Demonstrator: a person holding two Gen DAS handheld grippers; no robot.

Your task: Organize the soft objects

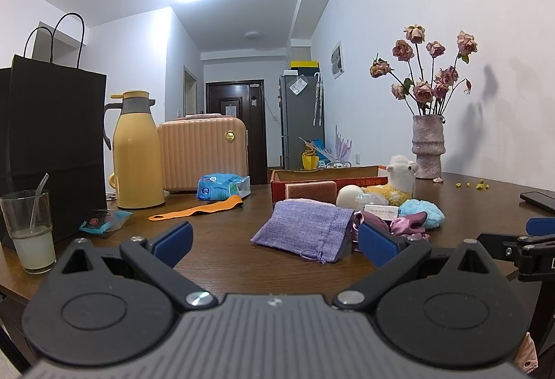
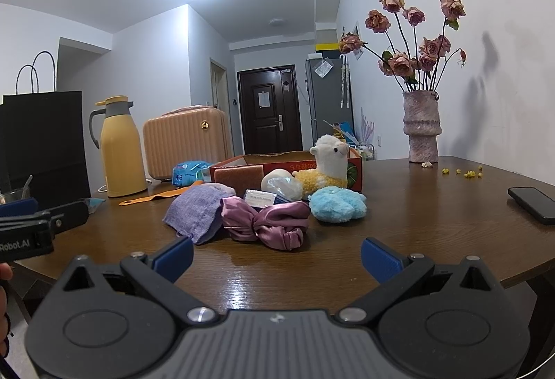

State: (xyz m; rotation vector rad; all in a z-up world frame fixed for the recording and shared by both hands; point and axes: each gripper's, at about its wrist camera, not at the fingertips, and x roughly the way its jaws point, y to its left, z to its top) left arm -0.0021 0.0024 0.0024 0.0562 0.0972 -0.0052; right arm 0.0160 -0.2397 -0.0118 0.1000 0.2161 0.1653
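Soft things lie in a cluster on the brown table (image 2: 416, 216): a purple cloth pouch (image 1: 303, 228) (image 2: 194, 210), a pink satin bow scrunchie (image 2: 267, 223) (image 1: 406, 224), a fluffy blue puff (image 2: 336, 204) (image 1: 423, 209), a white egg-shaped squishy (image 1: 350, 197) (image 2: 281, 184) and a plush alpaca (image 2: 329, 167) (image 1: 399, 179). Behind them stands an open red cardboard box (image 2: 288, 167) (image 1: 326, 176). My left gripper (image 1: 274, 240) is open, just short of the pouch. My right gripper (image 2: 277, 256) is open too, low in front of the scrunchie, with nothing between its fingers.
At the left stand a black paper bag (image 1: 52, 143), a glass with a straw (image 1: 31, 233), a yellow thermos (image 1: 137, 150) and a small peach suitcase (image 1: 203, 153). An orange strap (image 1: 197, 210) and a tissue pack (image 1: 222, 186) lie nearby. A flower vase (image 2: 421, 126) and a phone (image 2: 534, 204) are at the right.
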